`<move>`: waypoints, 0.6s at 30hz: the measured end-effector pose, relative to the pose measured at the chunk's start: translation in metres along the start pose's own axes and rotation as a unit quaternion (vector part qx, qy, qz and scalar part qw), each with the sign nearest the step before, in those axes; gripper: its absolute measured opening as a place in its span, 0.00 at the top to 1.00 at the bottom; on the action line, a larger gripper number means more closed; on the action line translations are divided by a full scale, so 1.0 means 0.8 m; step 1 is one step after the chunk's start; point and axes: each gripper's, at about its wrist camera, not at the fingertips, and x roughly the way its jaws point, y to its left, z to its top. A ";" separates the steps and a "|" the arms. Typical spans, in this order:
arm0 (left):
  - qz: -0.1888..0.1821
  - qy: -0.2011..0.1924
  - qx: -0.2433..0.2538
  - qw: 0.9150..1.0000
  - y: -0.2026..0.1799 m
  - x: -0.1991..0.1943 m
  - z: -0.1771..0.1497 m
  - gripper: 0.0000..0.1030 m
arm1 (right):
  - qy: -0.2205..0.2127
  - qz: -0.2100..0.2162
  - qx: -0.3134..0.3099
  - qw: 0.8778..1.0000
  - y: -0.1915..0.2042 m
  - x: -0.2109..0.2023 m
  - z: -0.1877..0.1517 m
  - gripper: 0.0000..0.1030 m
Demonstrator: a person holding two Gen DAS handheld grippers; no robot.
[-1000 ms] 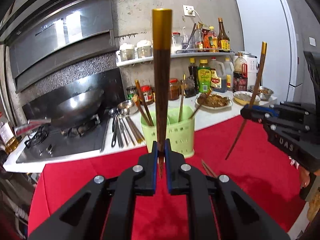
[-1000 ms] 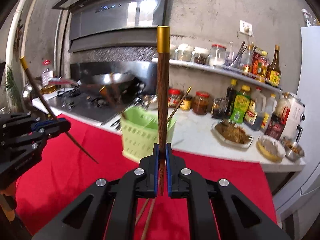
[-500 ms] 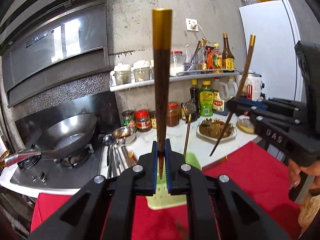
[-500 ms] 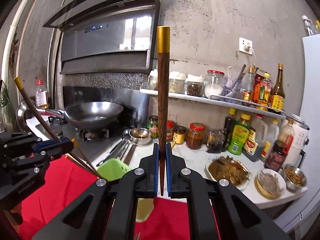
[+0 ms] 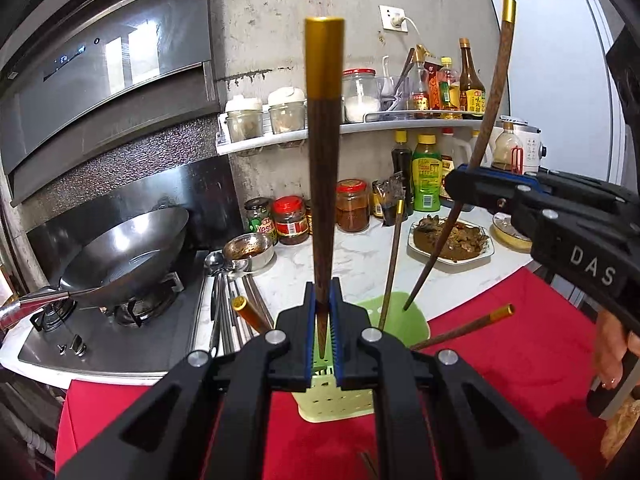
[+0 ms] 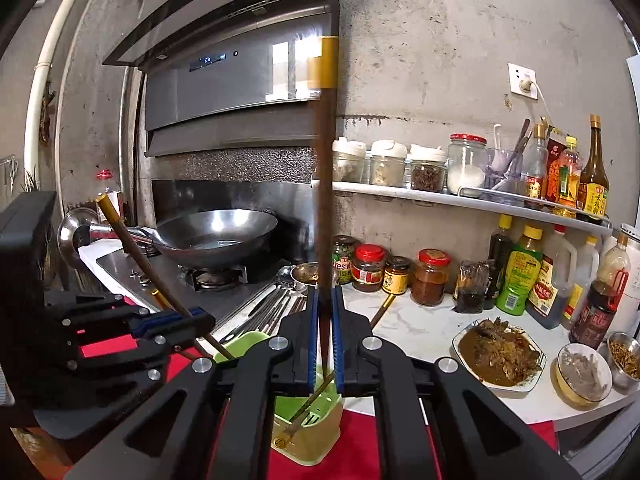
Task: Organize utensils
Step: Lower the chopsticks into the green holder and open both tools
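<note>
My left gripper is shut on a dark wooden chopstick with a gold cap, held upright, tip down over the light green utensil basket. My right gripper is shut on another gold-capped chopstick, also upright above the basket. In the left wrist view the right gripper stands at the right, its chopstick tip over the basket's mouth. In the right wrist view the left gripper is at the left. Several chopsticks stand or lean in the basket.
The basket stands on a red cloth at the counter edge. Behind are metal spoons and ladles, a wok on the stove, sauce jars, bottles, a plate of food, a shelf and a white fridge.
Both grippers have moved in over the green basket with their chopsticks still gripped. The basket now sits directly beneath the fingers in both views.
</note>
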 end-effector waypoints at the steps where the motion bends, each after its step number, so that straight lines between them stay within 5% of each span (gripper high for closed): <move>1: 0.002 0.001 0.001 1.000 0.000 0.001 0.000 0.94 | 0.005 0.004 0.001 1.000 0.001 0.003 -0.002 0.93; 14: -0.004 0.033 0.002 0.999 -0.001 0.036 -0.023 0.94 | 0.084 -0.003 0.004 0.996 0.002 0.048 -0.049 0.91; 15: -0.005 0.035 0.002 0.999 0.000 0.039 -0.024 0.94 | 0.087 -0.004 0.007 0.996 0.001 0.048 -0.049 0.89; 18: -0.005 0.038 -0.001 0.999 0.001 0.042 -0.025 0.94 | 0.079 -0.011 0.013 0.997 -0.002 0.040 -0.047 0.59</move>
